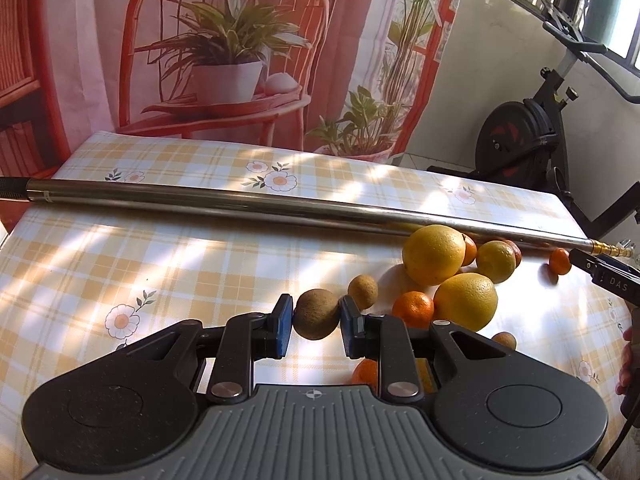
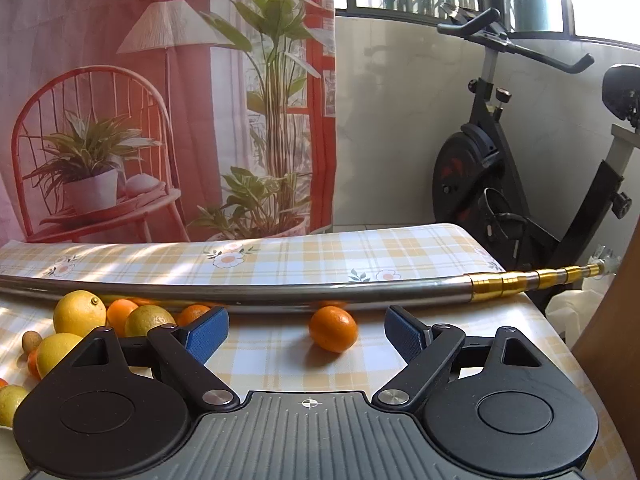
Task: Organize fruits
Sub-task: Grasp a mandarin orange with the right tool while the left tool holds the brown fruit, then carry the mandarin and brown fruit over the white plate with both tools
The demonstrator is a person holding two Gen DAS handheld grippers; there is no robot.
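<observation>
So my left hand-held gripper is clamped on a small brown fruit, pads pressing both sides of it, and it looks lifted just clear of the counter. My right hand-held gripper is spread wide with nothing gripped; a lone mandarin sits on the cloth ahead, between the fingertips but not touched by either pad. The rest of the fruit is bunched up to the right of my left gripper and left of my right one: a big yellow citrus, another yellow one closer in, a mandarin tucked beside it, and a second brown fruit just past my right pad. A long metal pole lies across the counter beyond everything. What worries me: the brown fruit is round and held near the fingertips, so a quick swing could squirt it out and it'd roll. On the right, if I close off-centre the mandarin probably gets nudged toward the pole or the counter edge instead of caught. And any bump into that pile likely sets several rolling at once.
</observation>
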